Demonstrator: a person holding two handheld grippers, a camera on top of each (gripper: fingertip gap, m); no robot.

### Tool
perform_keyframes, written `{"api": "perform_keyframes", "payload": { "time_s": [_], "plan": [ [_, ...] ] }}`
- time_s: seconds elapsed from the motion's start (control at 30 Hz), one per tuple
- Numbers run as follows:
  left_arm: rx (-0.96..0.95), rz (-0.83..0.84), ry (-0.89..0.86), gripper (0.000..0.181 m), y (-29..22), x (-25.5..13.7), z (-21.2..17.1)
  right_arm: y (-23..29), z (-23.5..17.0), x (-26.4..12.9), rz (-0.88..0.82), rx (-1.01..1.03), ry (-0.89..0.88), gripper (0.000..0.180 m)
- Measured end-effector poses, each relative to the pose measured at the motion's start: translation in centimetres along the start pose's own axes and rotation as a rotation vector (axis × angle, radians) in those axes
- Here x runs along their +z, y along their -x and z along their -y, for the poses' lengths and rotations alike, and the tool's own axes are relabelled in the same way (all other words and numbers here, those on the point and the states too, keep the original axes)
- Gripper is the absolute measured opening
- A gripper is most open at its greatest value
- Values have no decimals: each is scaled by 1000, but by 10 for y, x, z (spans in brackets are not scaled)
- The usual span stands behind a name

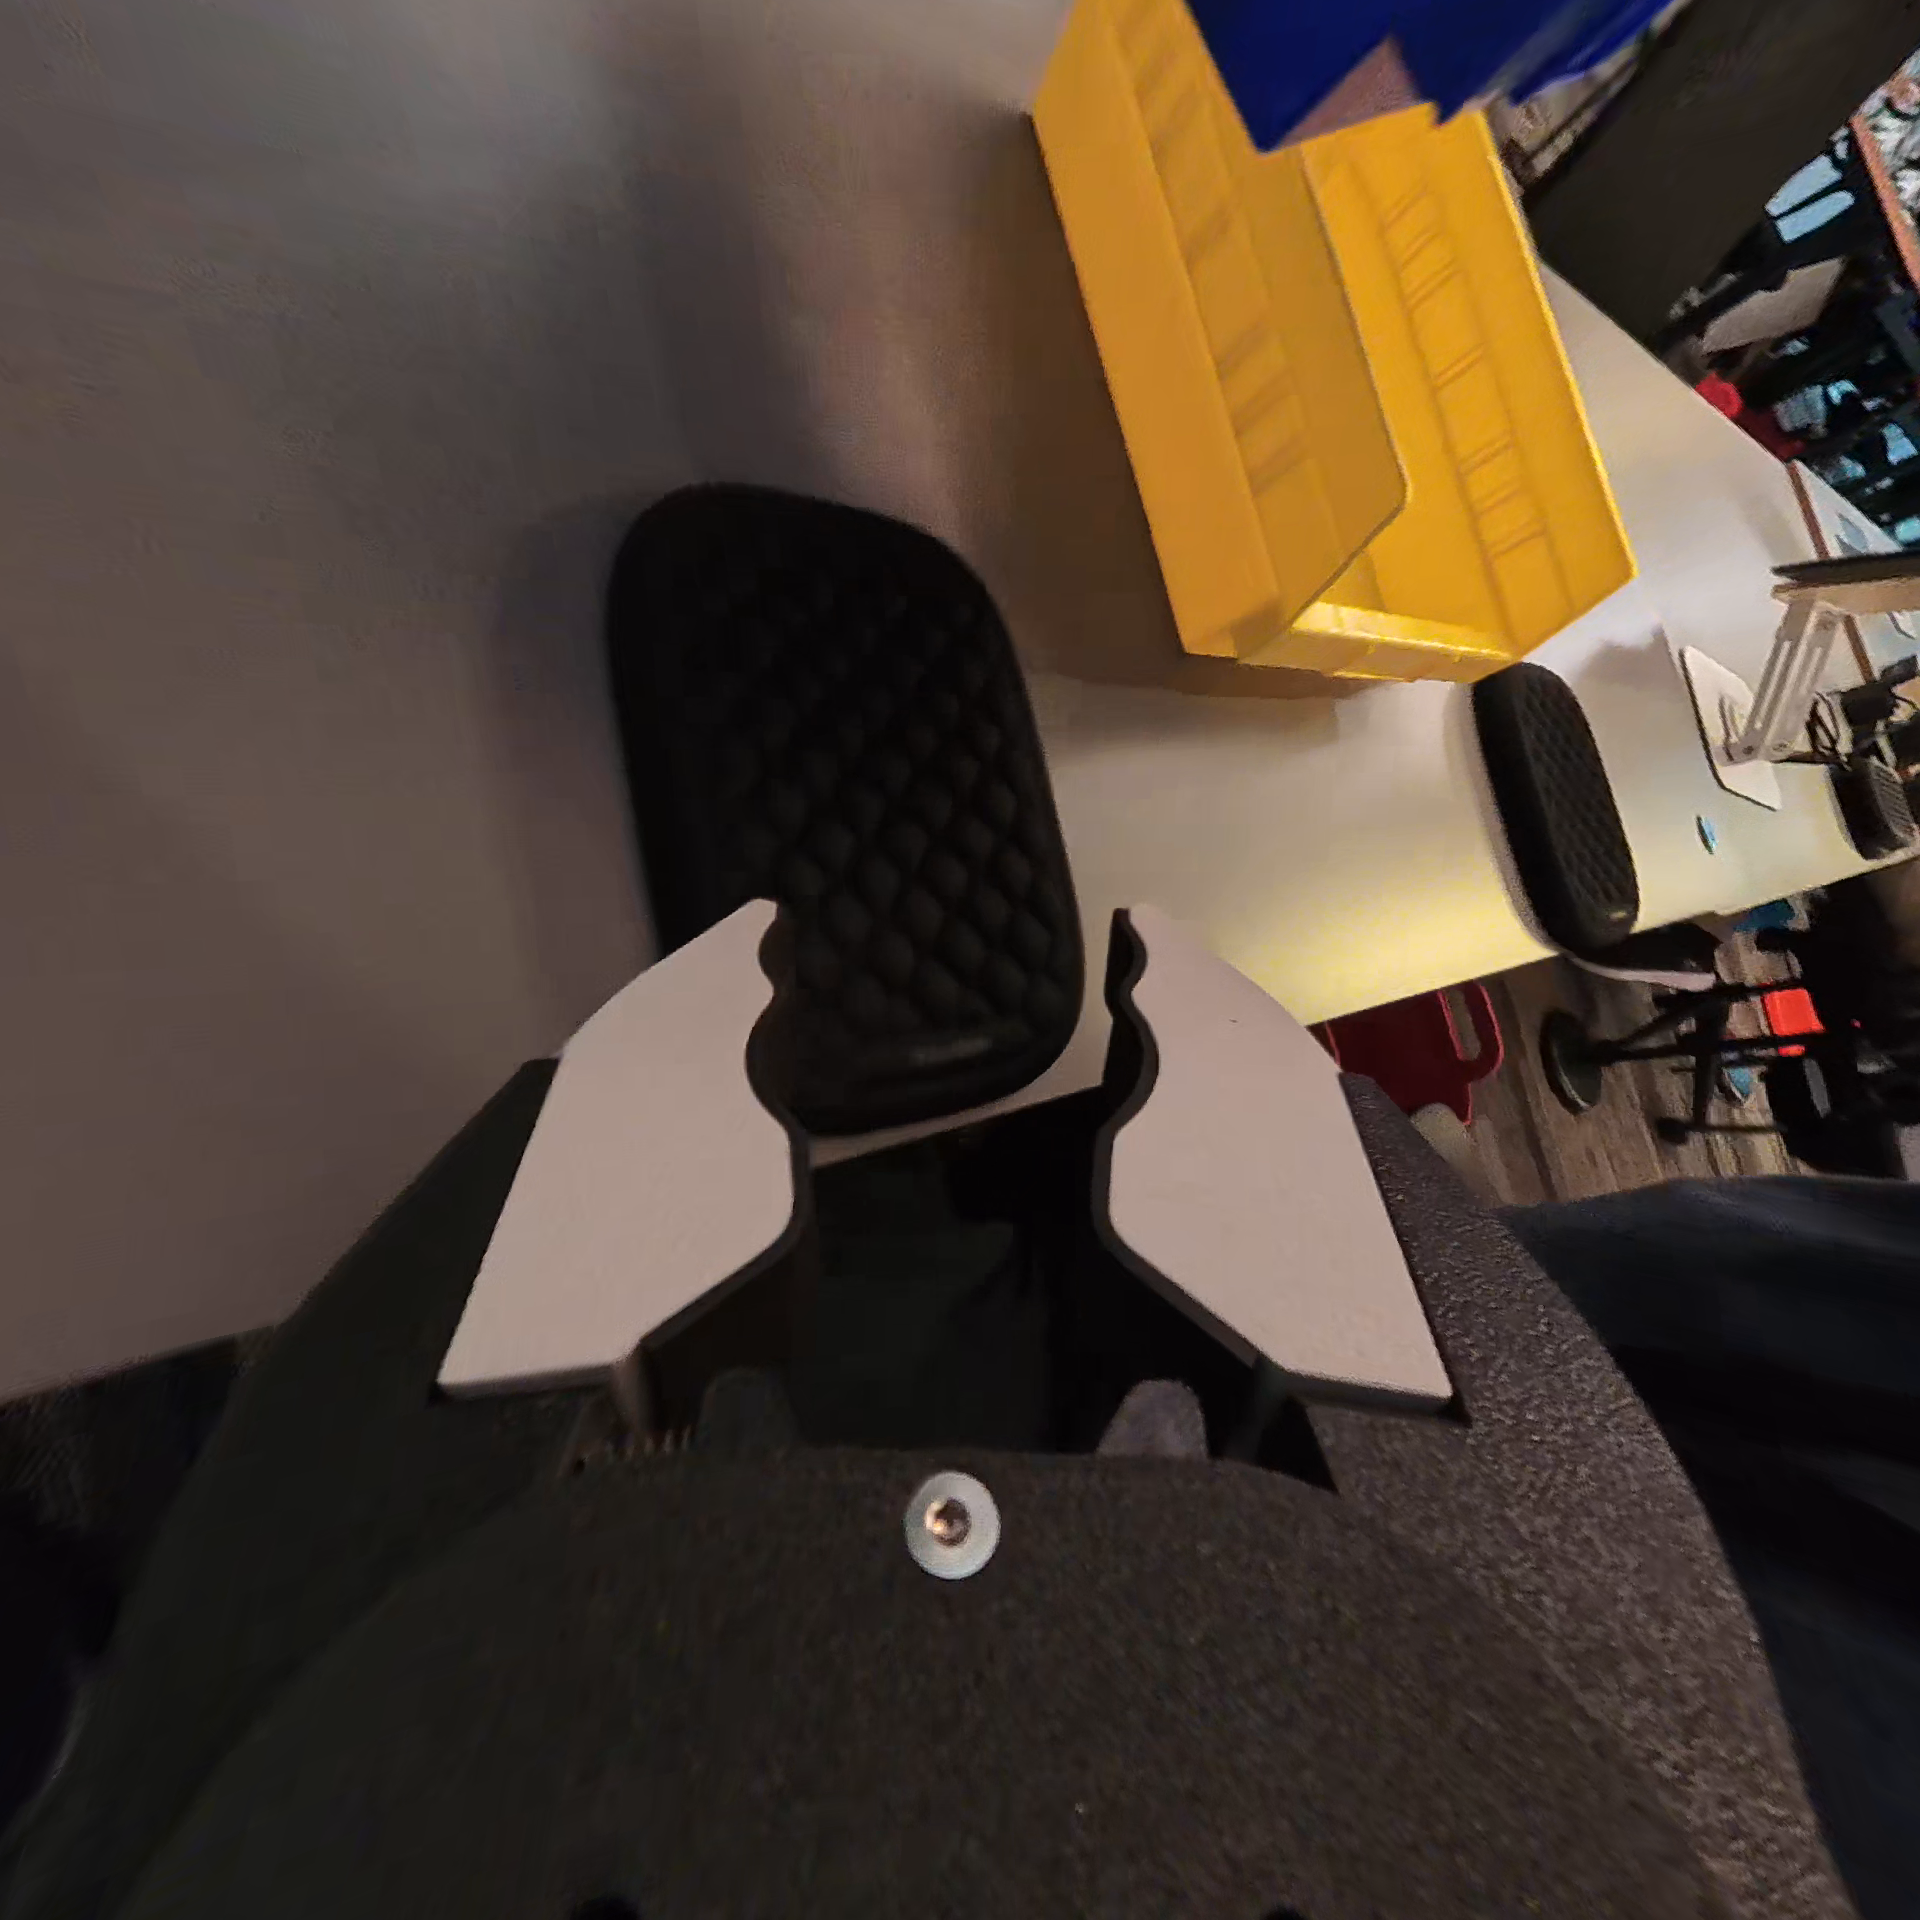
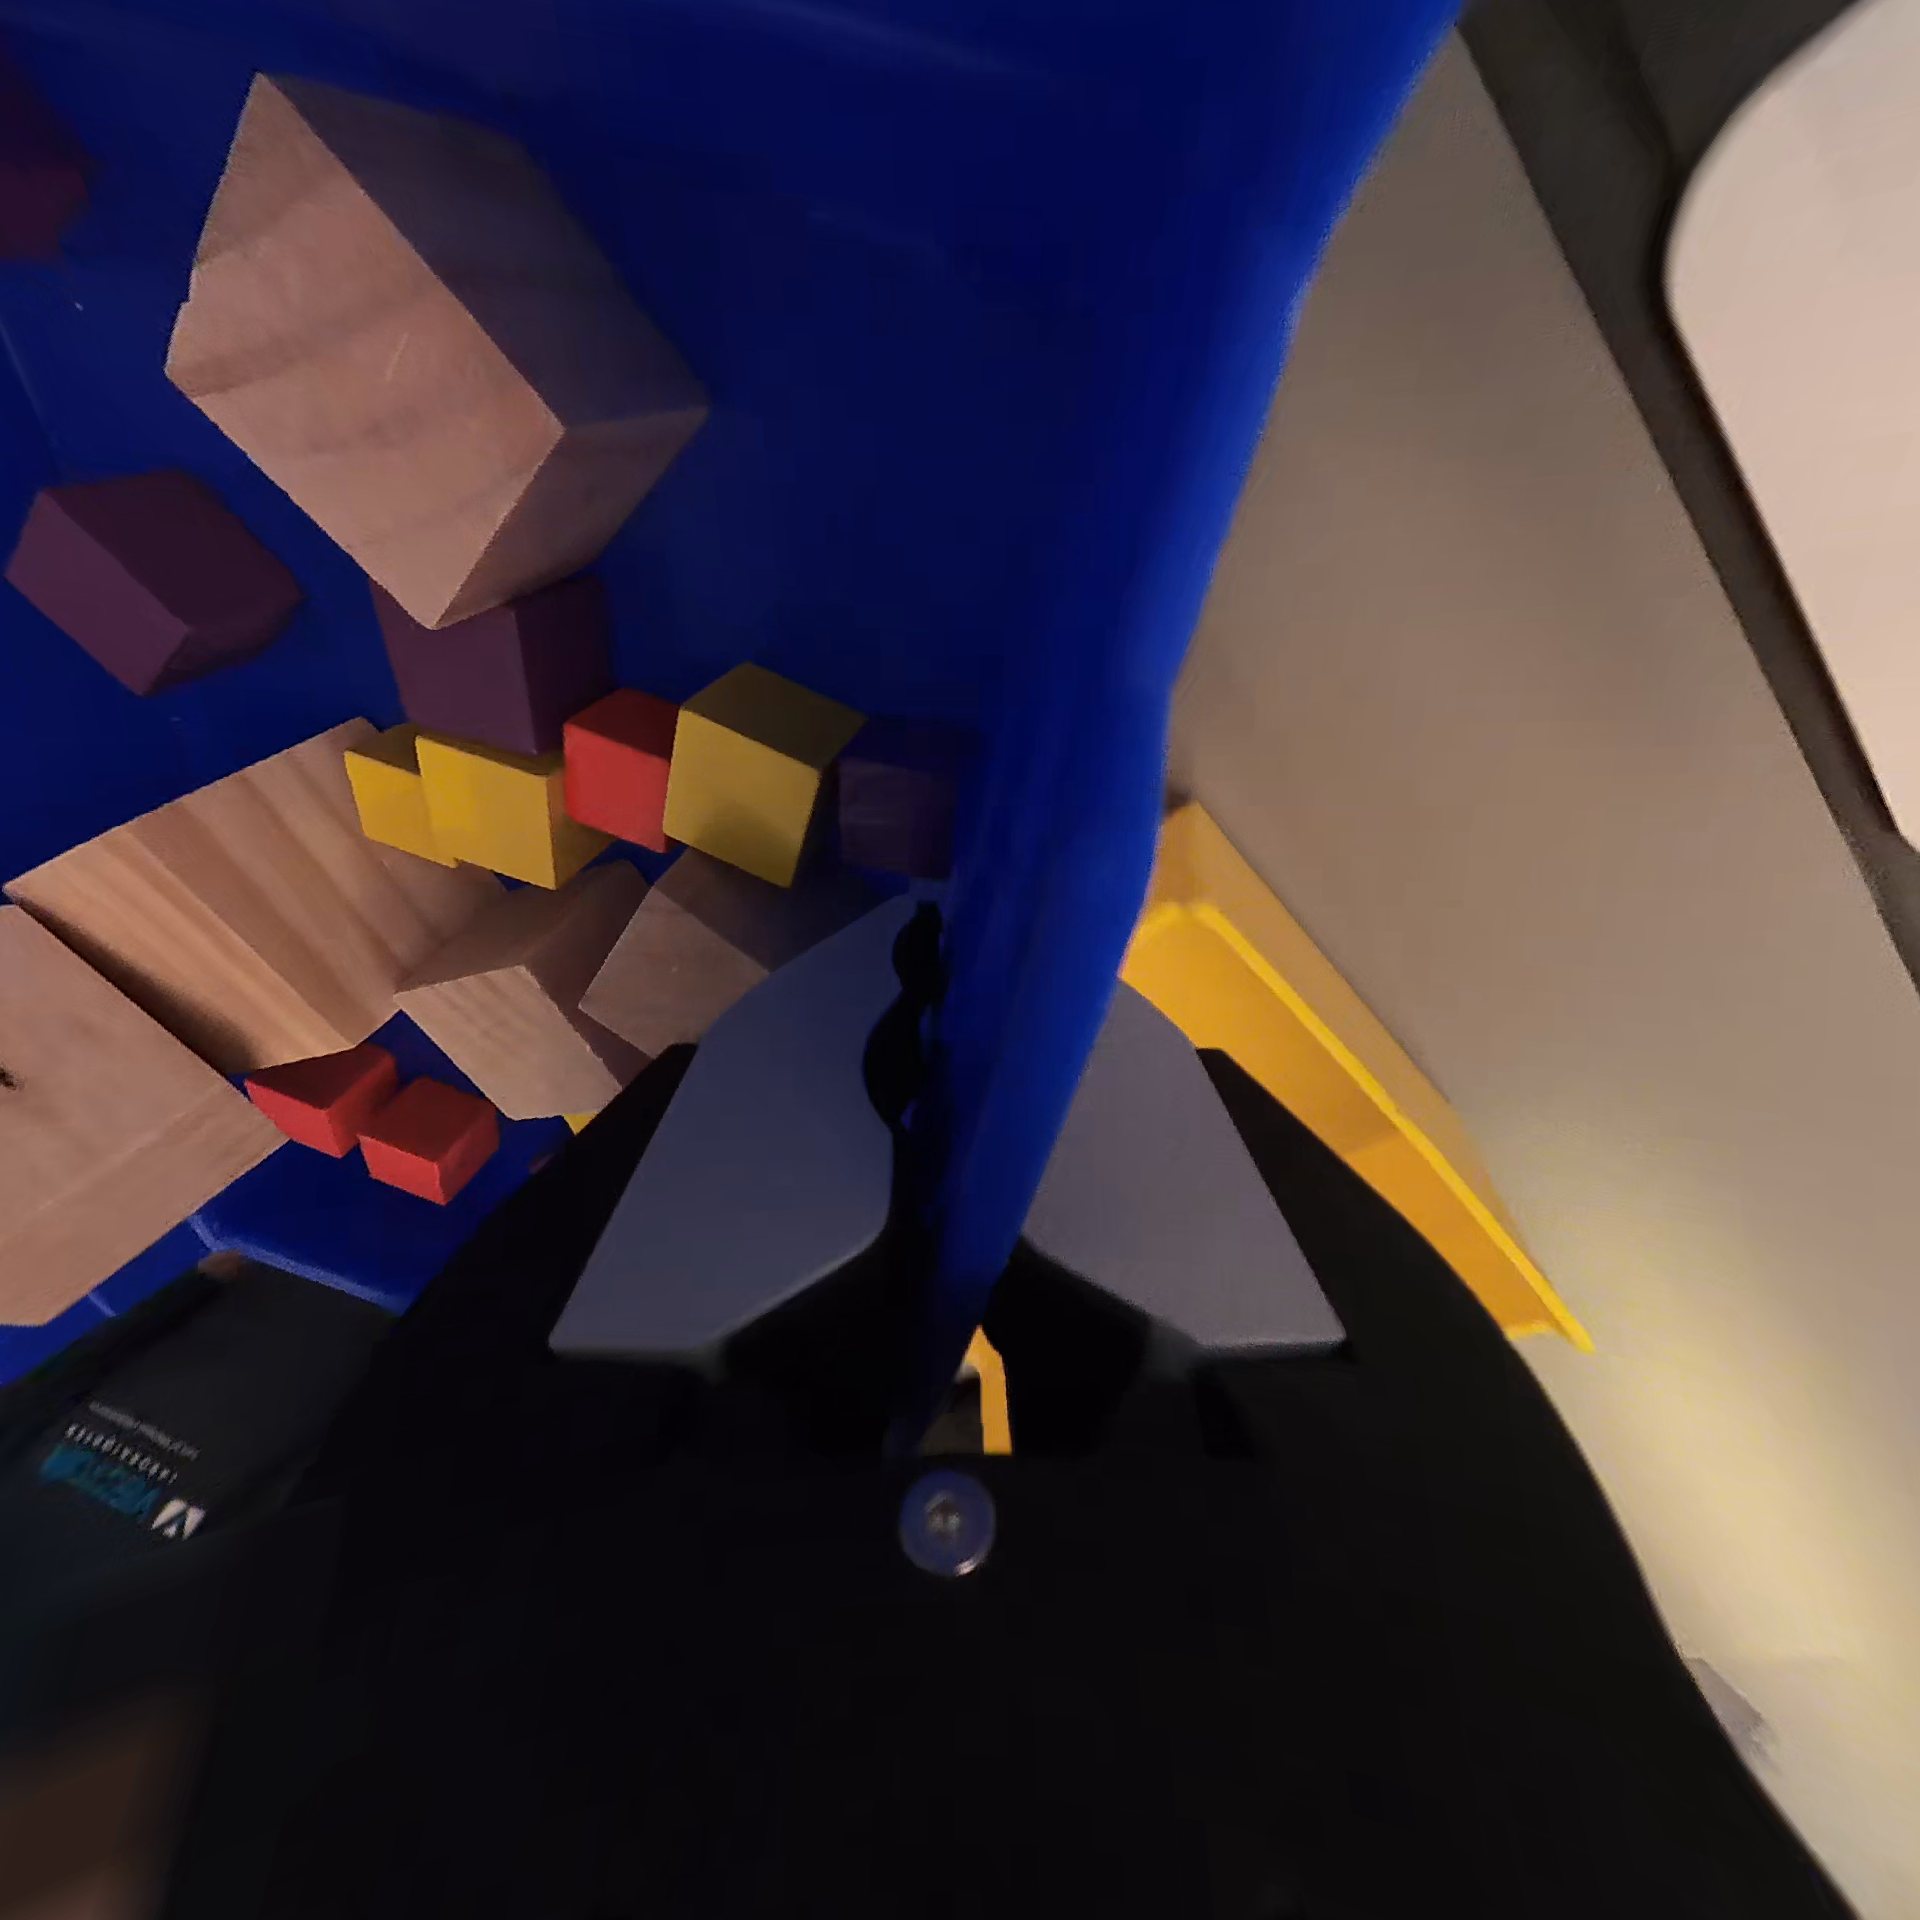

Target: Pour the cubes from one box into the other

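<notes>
My right gripper [image 2: 982, 966] is shut on the side wall of the blue box [image 2: 1039, 520] and holds it raised and tilted. Inside it lie several cubes: large bare wooden ones [image 2: 416, 353], small yellow ones [image 2: 748, 769], red ones [image 2: 613, 758] and purple ones [image 2: 145, 577]. The yellow box [image 2: 1340, 1122] shows beneath the blue box. In the left wrist view the yellow box [image 1: 1340, 395] stands on the white table at the upper right, with the blue box [image 1: 1351, 52] above it. My left gripper [image 1: 945, 920] is open and empty, over a black pad [image 1: 831, 790].
A second black pad [image 1: 1558, 800] lies near the table's right edge. A white stand [image 1: 1787, 675] with cables is beyond it. Chair legs and red items stand on the floor past the table's edge. A person's dark sleeve [image 1: 1714, 1351] is at the right.
</notes>
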State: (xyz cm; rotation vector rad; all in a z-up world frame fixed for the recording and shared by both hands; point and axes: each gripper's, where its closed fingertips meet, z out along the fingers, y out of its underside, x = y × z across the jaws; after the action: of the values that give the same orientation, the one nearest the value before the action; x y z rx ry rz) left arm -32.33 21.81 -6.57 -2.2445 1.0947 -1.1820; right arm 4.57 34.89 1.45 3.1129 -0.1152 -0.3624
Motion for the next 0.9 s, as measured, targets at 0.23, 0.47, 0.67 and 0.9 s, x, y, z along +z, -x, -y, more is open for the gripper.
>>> {"api": "perform_keyframes", "payload": {
  "time_s": [0.23, 0.47, 0.67, 0.9],
  "plan": [
    [-93, 69, -53, 59, 31, -30, -11, 42, 49, 77, 0, -46, 73, 6],
    [-146, 86, -26, 63, 50, -29, -30, 28, 55, 144, 48, 50, 100, 9],
    [-157, 42, -24, 67, 51, -4, -16, 21, 72, 137, 85, 39, -39, 22],
    [6, 248, -162, 92, 72, 36, 61, 17, 57, -13, -173, -225, -711, 35]
  ]
}}
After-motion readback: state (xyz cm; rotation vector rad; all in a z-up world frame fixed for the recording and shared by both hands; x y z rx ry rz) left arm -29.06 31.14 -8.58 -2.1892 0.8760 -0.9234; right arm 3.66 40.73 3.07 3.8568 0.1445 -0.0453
